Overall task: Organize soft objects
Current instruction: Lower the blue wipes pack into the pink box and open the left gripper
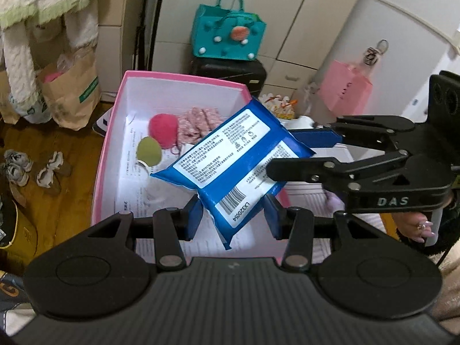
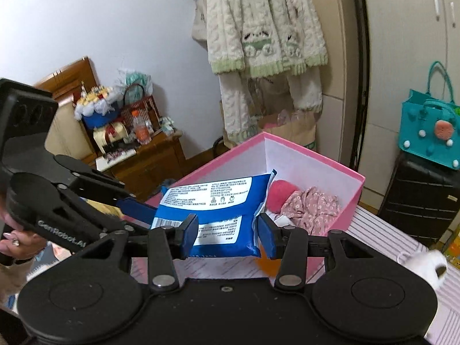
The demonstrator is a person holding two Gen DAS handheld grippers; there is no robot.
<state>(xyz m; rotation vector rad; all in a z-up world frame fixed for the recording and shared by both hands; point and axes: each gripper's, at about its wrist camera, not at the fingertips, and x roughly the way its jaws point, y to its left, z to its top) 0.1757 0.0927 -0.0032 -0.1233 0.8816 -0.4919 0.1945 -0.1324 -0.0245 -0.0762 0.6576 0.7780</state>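
Observation:
A blue wet-wipes pack (image 1: 230, 155) with white labels hangs over the open pink box (image 1: 106, 141). My left gripper (image 1: 233, 215) is shut on its lower end. My right gripper (image 2: 227, 233) is shut on its other end; it shows in the left wrist view (image 1: 296, 155) reaching in from the right. The pack also shows in the right wrist view (image 2: 215, 201), above the box (image 2: 353, 189). Inside the box lie a pink ball (image 1: 164, 126), a green egg-shaped sponge (image 1: 149, 151) and a pink floral cloth (image 1: 198, 123).
The box stands on a striped pink surface (image 2: 388, 238). A teal bag (image 1: 230, 34) sits on a black suitcase (image 1: 230, 69) behind it. Paper bags (image 1: 72, 92) and shoes (image 1: 31, 169) are on the floor at left. A wooden cabinet (image 2: 149, 161) with clutter stands beyond.

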